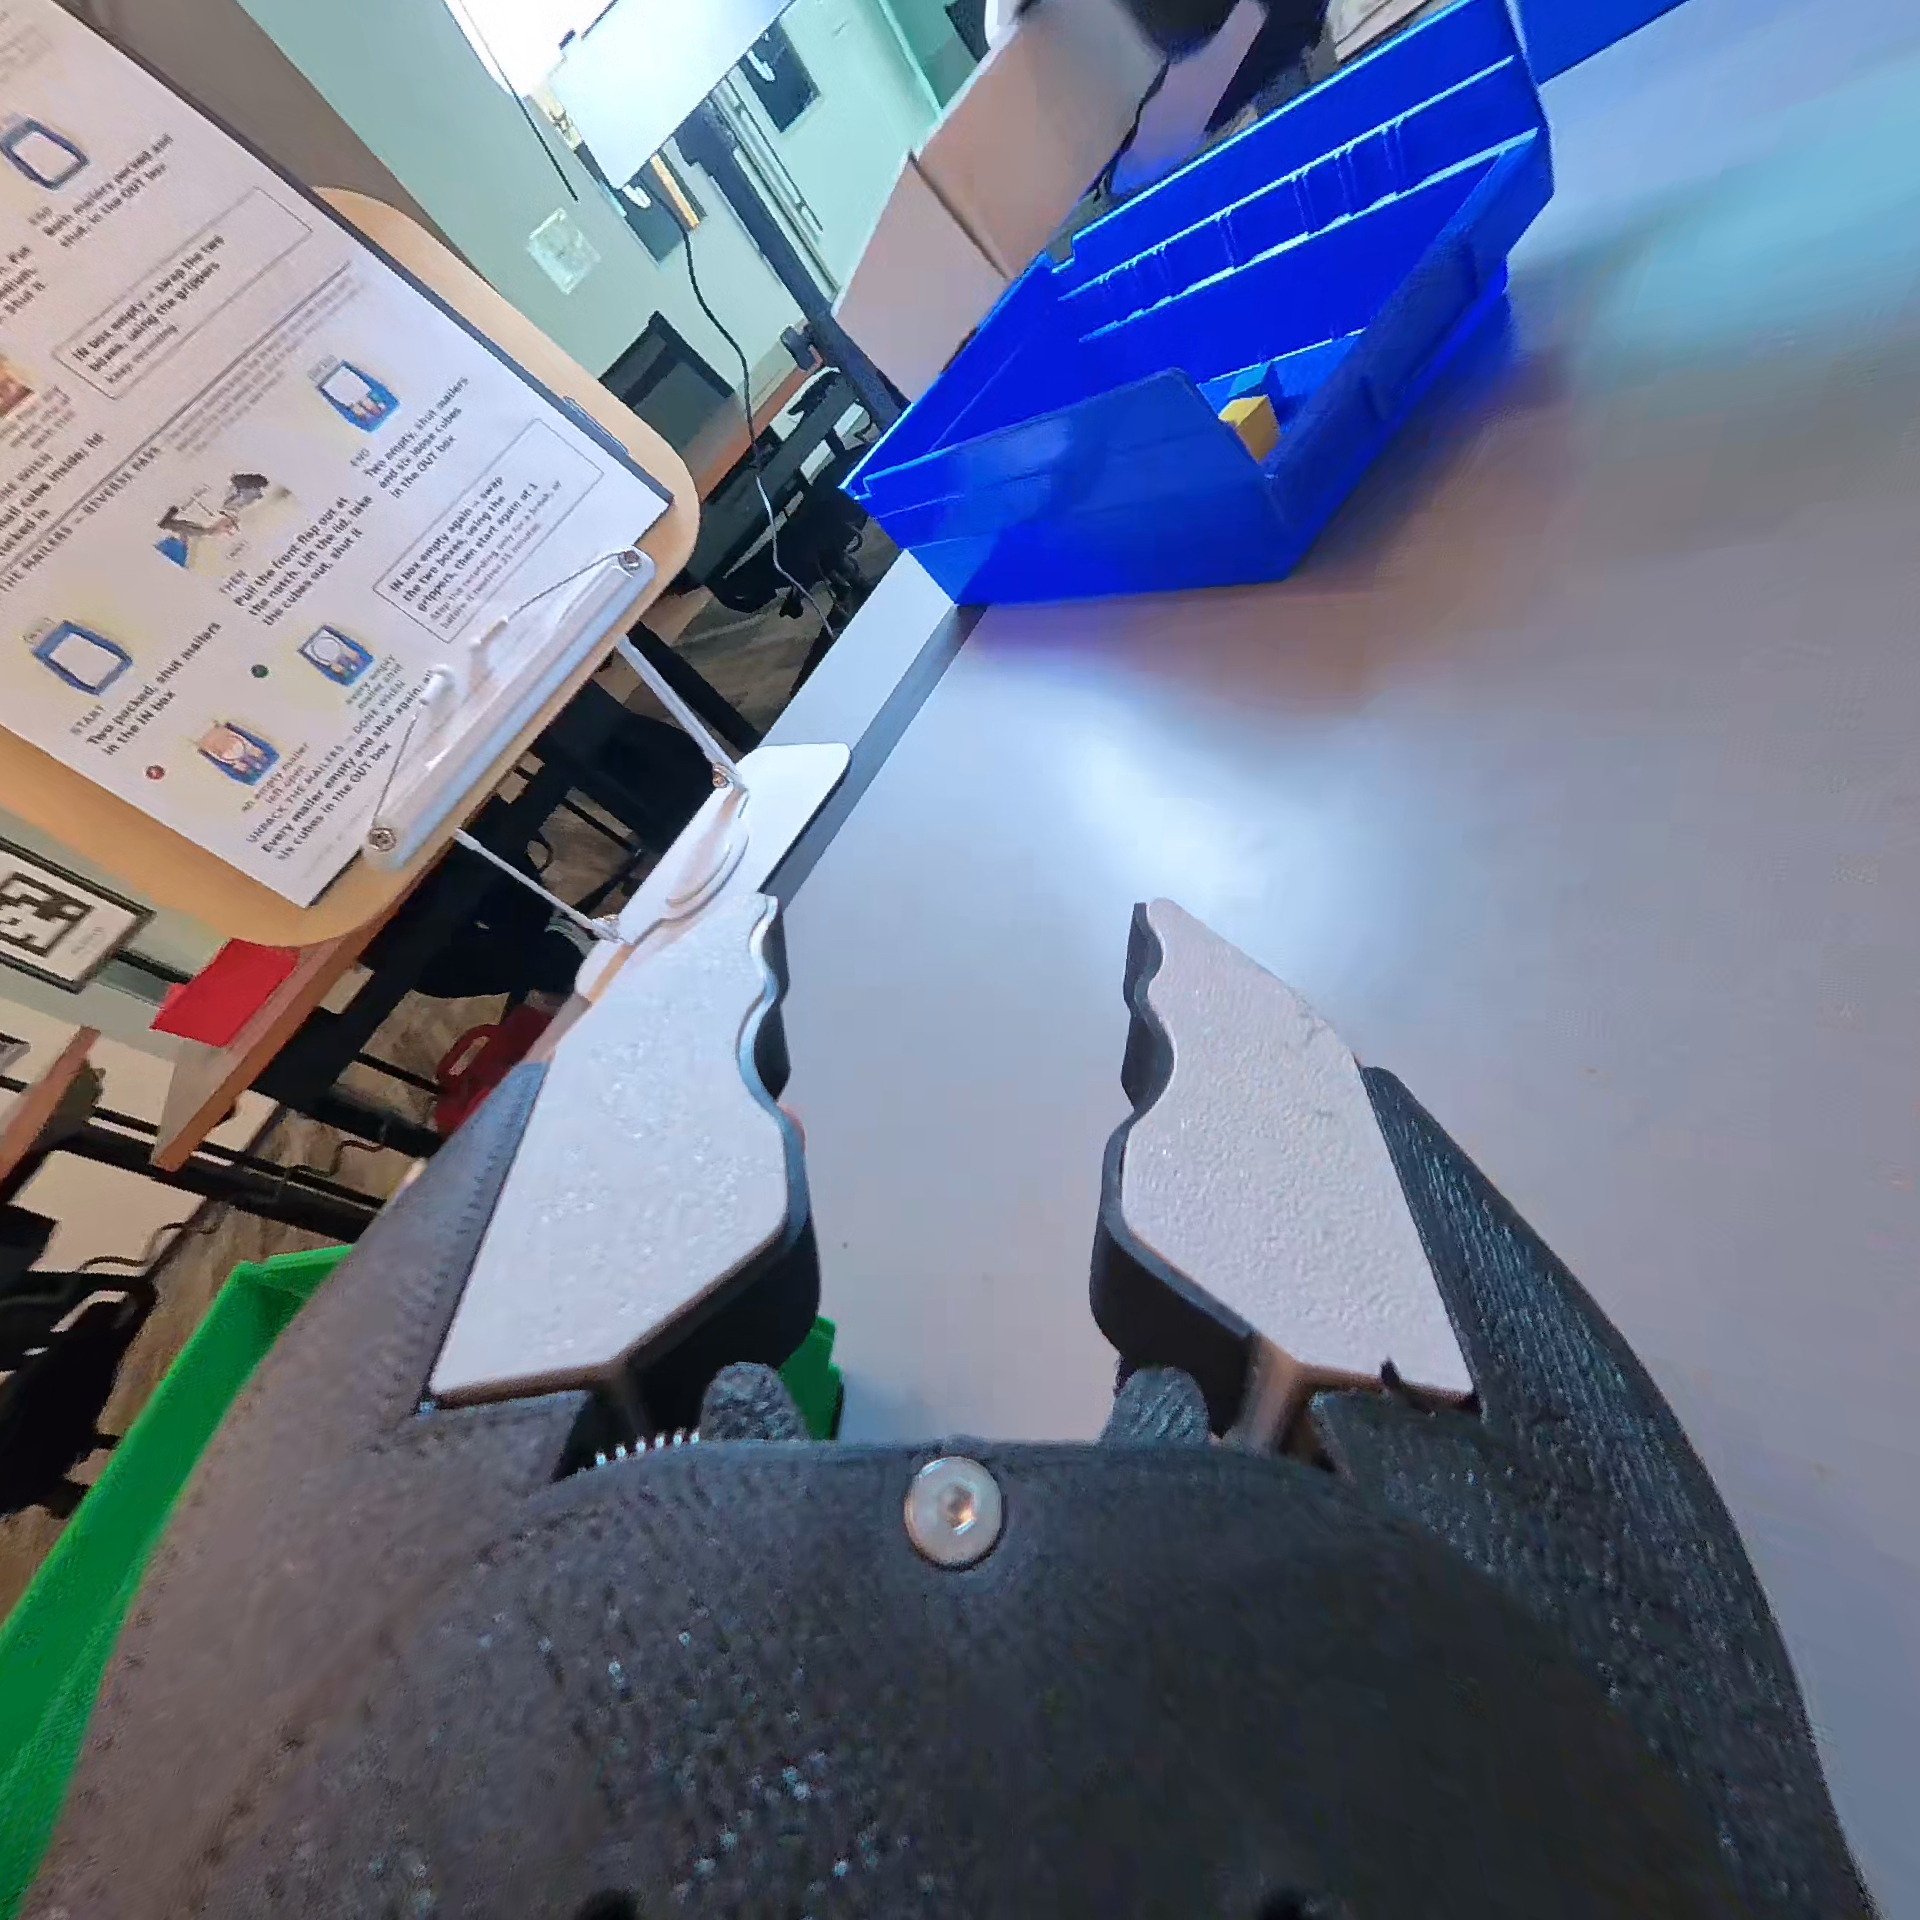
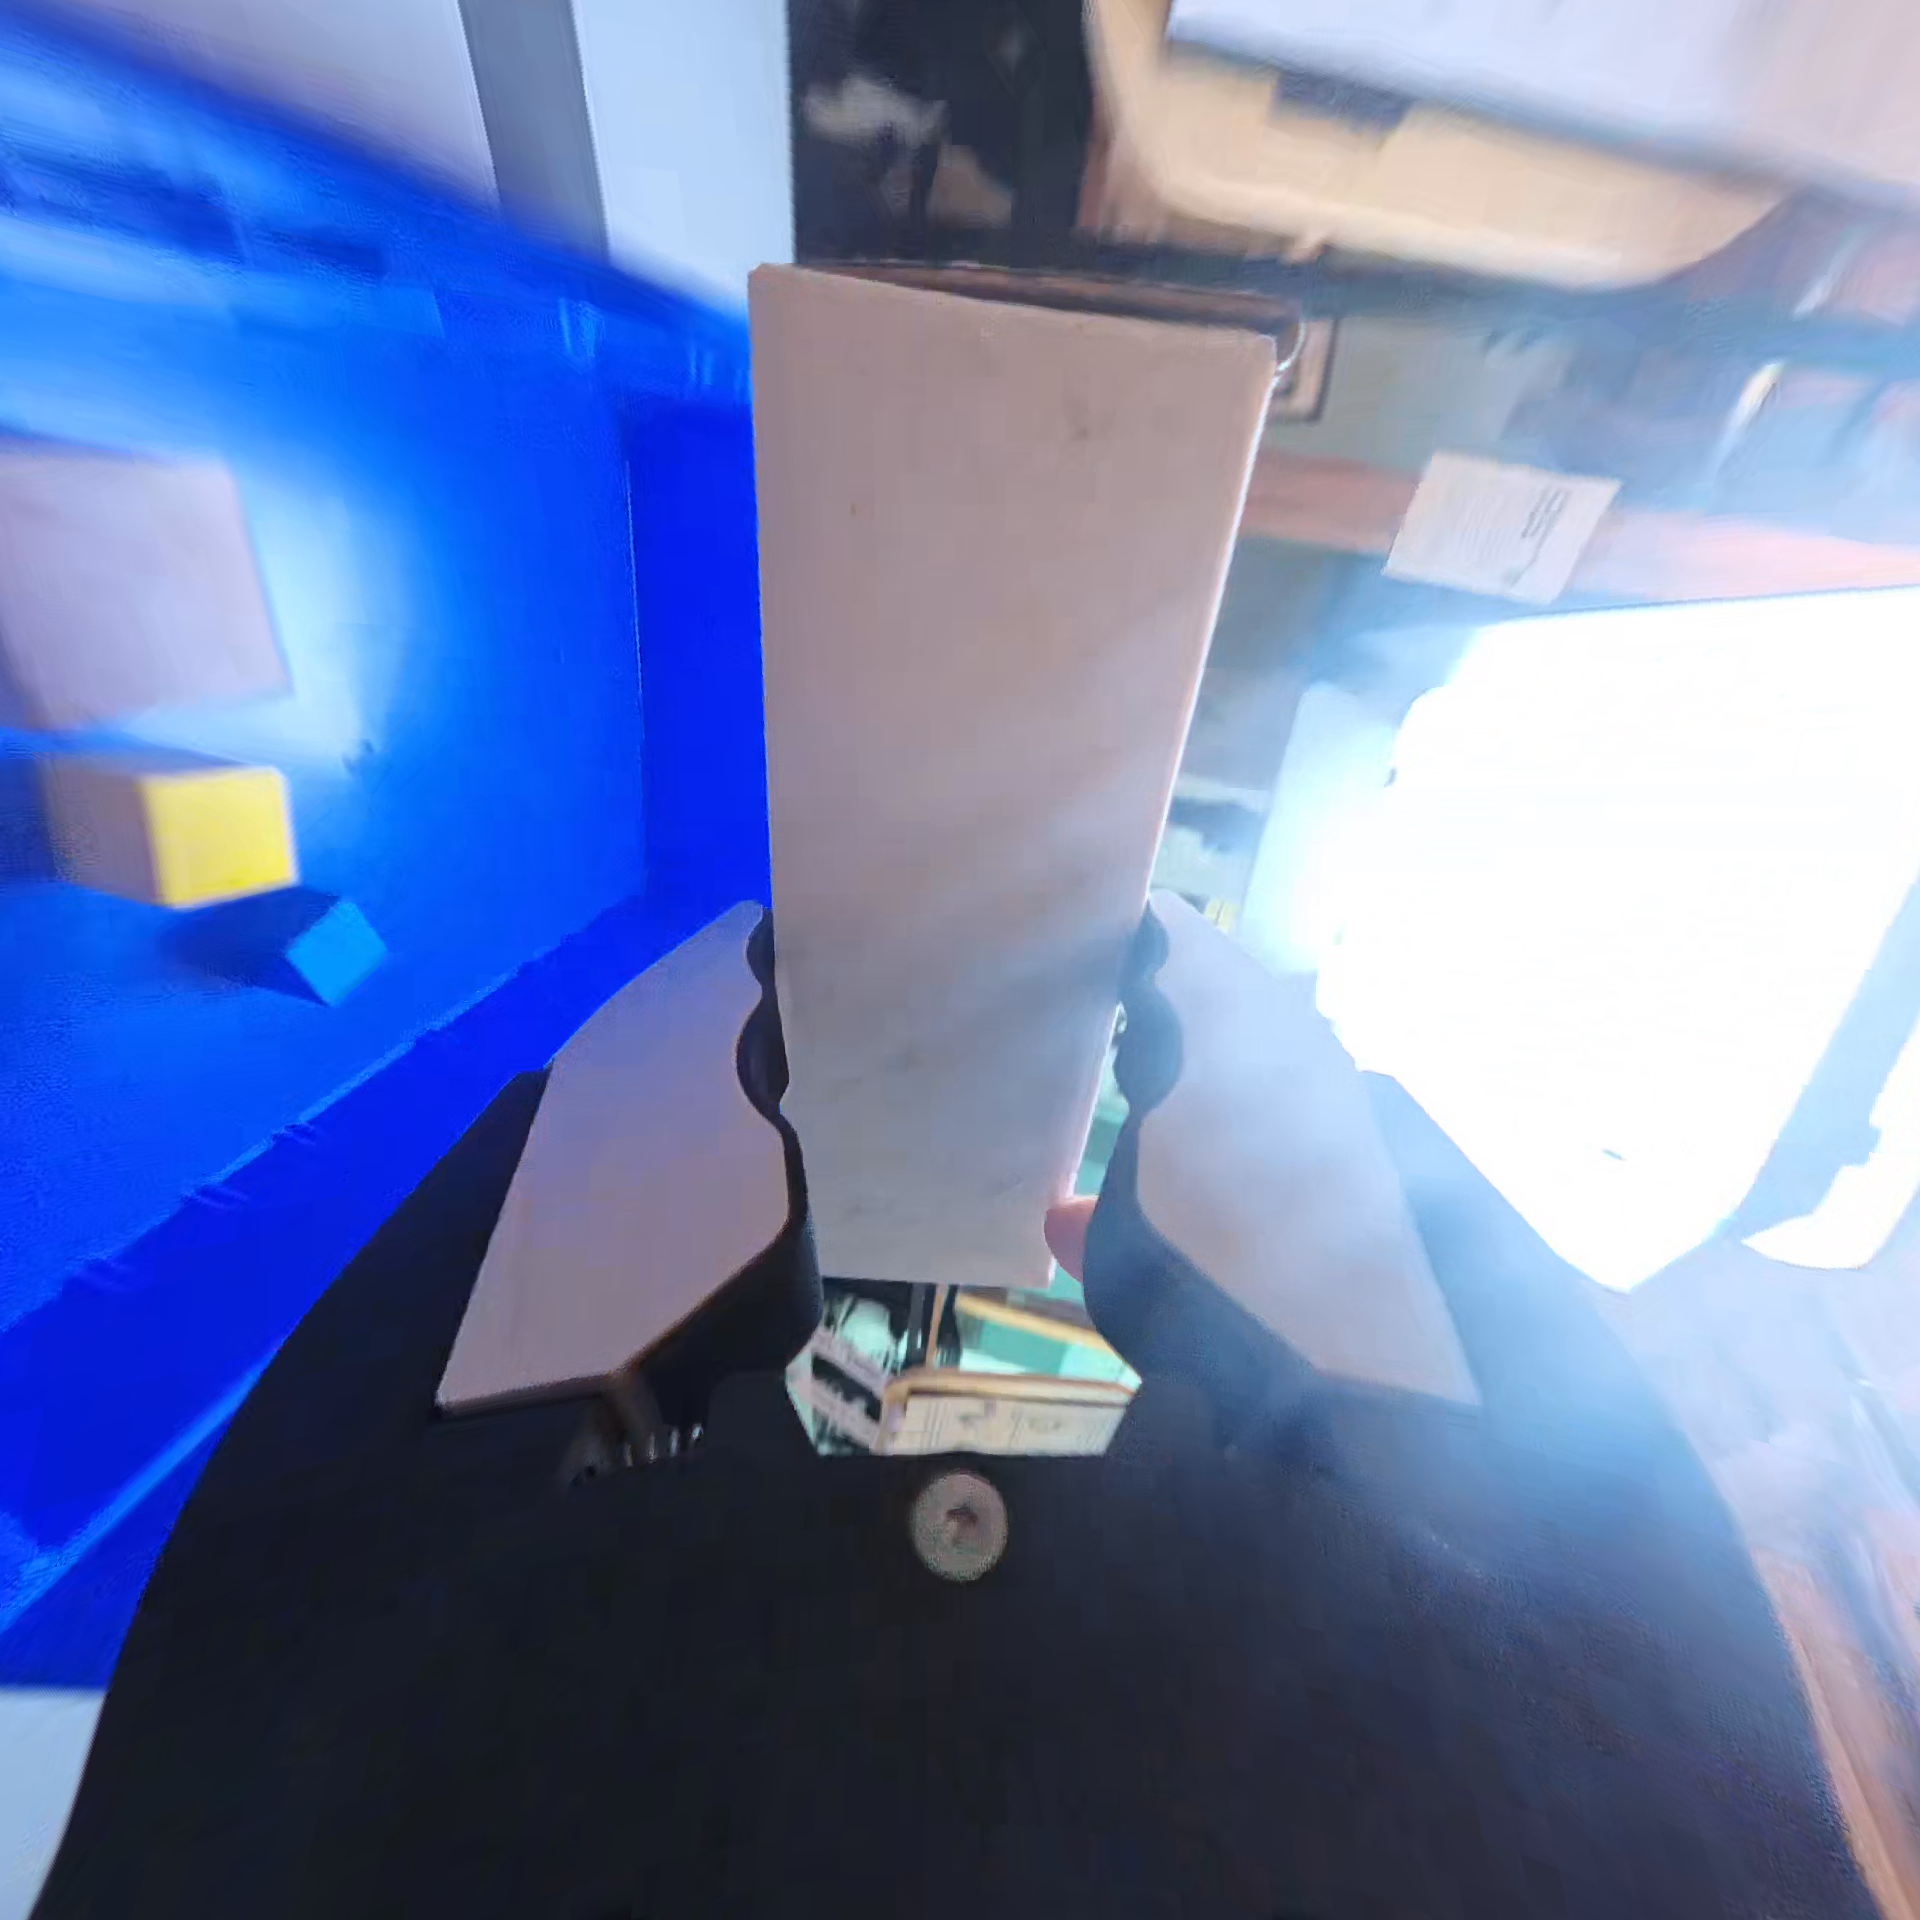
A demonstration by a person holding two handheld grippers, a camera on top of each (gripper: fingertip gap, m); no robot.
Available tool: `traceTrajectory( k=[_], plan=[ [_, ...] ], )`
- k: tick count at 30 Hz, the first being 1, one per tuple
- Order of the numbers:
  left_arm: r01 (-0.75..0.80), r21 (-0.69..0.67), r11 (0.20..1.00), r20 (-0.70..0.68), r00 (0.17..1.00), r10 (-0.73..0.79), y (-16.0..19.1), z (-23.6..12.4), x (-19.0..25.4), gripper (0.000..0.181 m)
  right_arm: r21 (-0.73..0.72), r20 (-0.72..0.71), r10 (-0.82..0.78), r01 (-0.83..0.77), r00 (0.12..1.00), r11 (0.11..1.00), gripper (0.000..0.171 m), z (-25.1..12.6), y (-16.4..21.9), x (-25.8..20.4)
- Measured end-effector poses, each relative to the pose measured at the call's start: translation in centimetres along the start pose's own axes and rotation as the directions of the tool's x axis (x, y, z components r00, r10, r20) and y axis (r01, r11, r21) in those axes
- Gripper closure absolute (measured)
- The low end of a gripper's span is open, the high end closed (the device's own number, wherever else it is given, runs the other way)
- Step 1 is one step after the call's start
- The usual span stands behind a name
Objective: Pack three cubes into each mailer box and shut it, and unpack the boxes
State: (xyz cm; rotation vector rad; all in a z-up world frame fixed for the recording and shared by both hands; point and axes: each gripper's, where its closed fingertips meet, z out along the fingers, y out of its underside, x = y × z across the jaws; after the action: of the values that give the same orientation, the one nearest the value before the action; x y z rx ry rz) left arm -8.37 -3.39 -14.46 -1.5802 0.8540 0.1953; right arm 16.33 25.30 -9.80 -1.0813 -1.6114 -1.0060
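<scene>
My right gripper (image 2: 951,925) is shut on a white mailer box (image 2: 997,665), held on edge in the air beside the blue bin (image 2: 468,1039). Inside that bin lie a yellow cube (image 2: 208,836), a blue cube (image 2: 335,951) and another pale box (image 2: 125,582), all blurred. My left gripper (image 1: 951,914) is open and empty, low over the grey table (image 1: 1351,831). The blue bin (image 1: 1122,520) stands ahead of it to the right, with a yellow cube (image 1: 1252,421) showing inside.
An instruction sheet on a wooden stand (image 1: 312,499) stands at the table's left edge. A green bin (image 1: 125,1507) is at the lower left. The table edge (image 1: 883,686) runs ahead of my left gripper. A bright window (image 2: 1621,914) glares on the right. The left gripper's tips are roughly 40 centimeters from the right gripper's. The yellow cube (image 2: 208,836) is about 12 centimeters from my right fingertips and 40 centimeters from my left.
</scene>
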Motion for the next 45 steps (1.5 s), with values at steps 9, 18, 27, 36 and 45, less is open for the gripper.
traceTrajectory(
  k=[9, 18, 27, 36, 45],
  plan=[
    [0.154, -0.017, 0.988, -0.041, 0.987, -0.155, 1.8, 0.4, -0.5, 0.123, -0.092, 0.081, -0.104, 0.111, 0.991, 0.990, 0.108, 9.8, 2.5, -4.9],
    [0.153, -0.025, 0.988, -0.053, 0.987, -0.154, 2.3, 0.7, -0.3, 0.125, -0.001, 0.104, -0.041, 0.042, 0.994, 0.999, 0.109, 10.5, 0.5, -5.8],
    [0.149, -0.027, 0.988, -0.059, 0.987, -0.150, 2.4, 0.7, -0.1, 0.126, -0.042, 0.245, 0.001, 0.009, 0.970, 0.999, 0.093, 12.1, 2.1, -9.3],
    [0.144, -0.046, 0.989, -0.084, 0.986, -0.147, 2.8, 1.0, 0.7, 0.126, 0.049, 0.302, 0.178, -0.202, 0.937, 0.978, 0.083, 8.5, 2.0, -5.8],
    [0.128, -0.057, 0.990, -0.094, 0.987, -0.133, 2.9, 1.1, 1.1, 0.127, 0.076, 0.266, 0.226, -0.254, 0.937, 0.964, 0.091, 5.8, 2.7, -3.5]
  ],
)
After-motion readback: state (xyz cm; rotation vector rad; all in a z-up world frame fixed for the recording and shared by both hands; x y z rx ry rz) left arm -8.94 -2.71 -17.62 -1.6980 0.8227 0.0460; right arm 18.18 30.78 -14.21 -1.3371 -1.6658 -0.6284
